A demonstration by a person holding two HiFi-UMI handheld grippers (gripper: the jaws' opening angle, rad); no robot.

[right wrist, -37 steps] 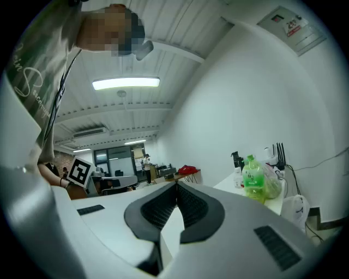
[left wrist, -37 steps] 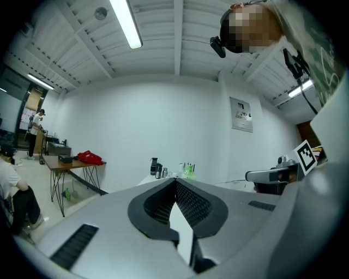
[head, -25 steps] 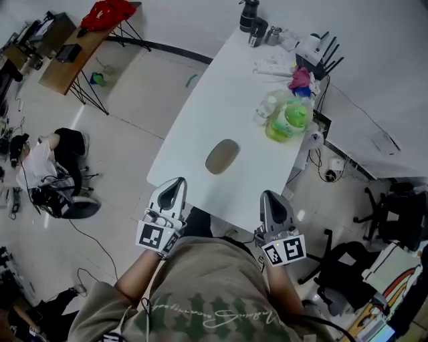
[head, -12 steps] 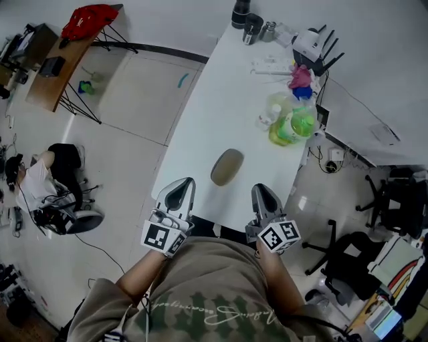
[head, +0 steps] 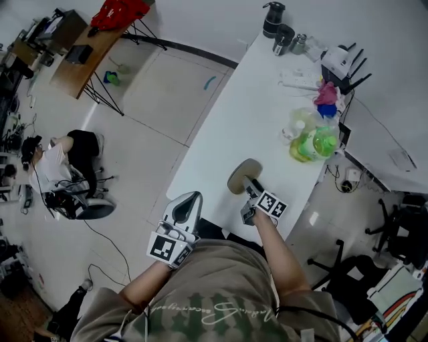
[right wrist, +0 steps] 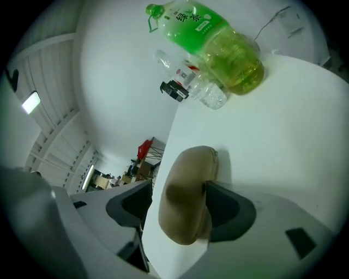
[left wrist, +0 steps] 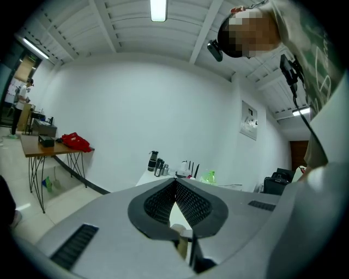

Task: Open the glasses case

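A tan oval glasses case [head: 241, 175] lies closed near the front edge of the white table [head: 254, 107]. My right gripper [head: 248, 185] has come down onto its near end. In the right gripper view its jaws are opening with the case [right wrist: 188, 190] between them. The right pad [right wrist: 223, 204] rests against the case and the left pad [right wrist: 133, 204] stands off it. My left gripper [head: 191, 198] hangs shut and empty off the table's front left edge, its meshed fingertips [left wrist: 175, 188] closed together.
A green bottle [head: 314, 143] and a clear bottle [head: 294, 130] lie on the table's right side, beyond the case. Further back are a white router [head: 338, 61] and a black flask [head: 272, 19]. A person [head: 60, 167] sits on the floor at left.
My right gripper dropped from beside my body onto the table, rolled over, and its jaws opened around the case's near end. The left gripper drifted slightly toward the table edge.
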